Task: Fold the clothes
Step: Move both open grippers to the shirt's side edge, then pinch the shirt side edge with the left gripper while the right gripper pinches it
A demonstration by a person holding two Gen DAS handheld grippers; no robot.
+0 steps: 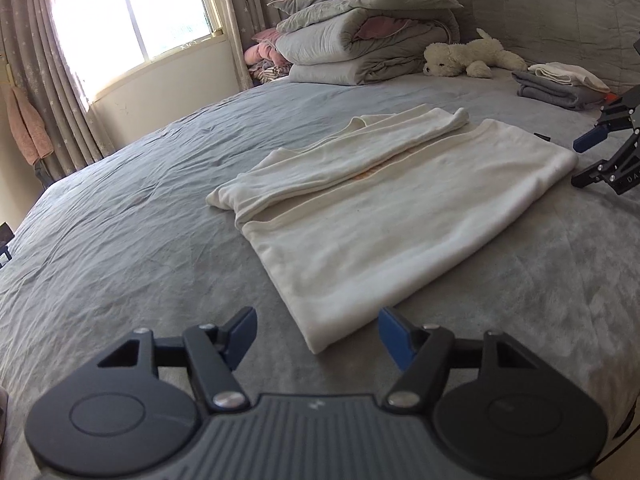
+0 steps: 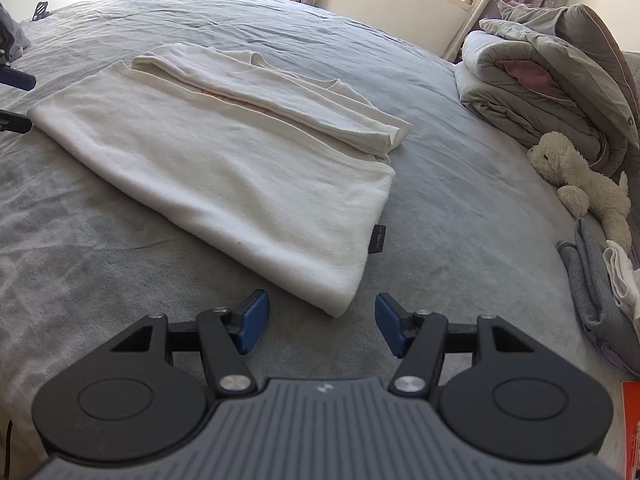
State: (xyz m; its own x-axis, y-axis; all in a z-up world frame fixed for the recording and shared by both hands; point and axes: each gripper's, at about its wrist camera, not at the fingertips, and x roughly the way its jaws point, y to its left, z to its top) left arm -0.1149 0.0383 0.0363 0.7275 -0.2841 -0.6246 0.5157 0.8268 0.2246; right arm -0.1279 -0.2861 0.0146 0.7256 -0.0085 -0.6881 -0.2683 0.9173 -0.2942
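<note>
A white garment [image 1: 360, 232] lies half folded on the grey bed [image 1: 120, 240], one long side turned in over its middle. In the left wrist view my left gripper [image 1: 318, 334] stands open, and the garment's near corner lies between its blue pads [image 1: 244, 332] without touching them. In the right wrist view my right gripper [image 2: 322, 322] is open too, at the opposite corner of the white garment [image 2: 224, 168], which carries a small black label [image 2: 378, 238]. Each gripper shows at the edge of the other's view: the right gripper [image 1: 586, 158] and the left gripper [image 2: 18, 100].
A stack of folded quilts [image 1: 360, 40] and a white plush toy [image 1: 464, 56] sit at the head of the bed. A small pile of folded grey and white clothes [image 1: 560, 84] lies beside the toy. A window with curtains [image 1: 132, 8] is beyond the bed.
</note>
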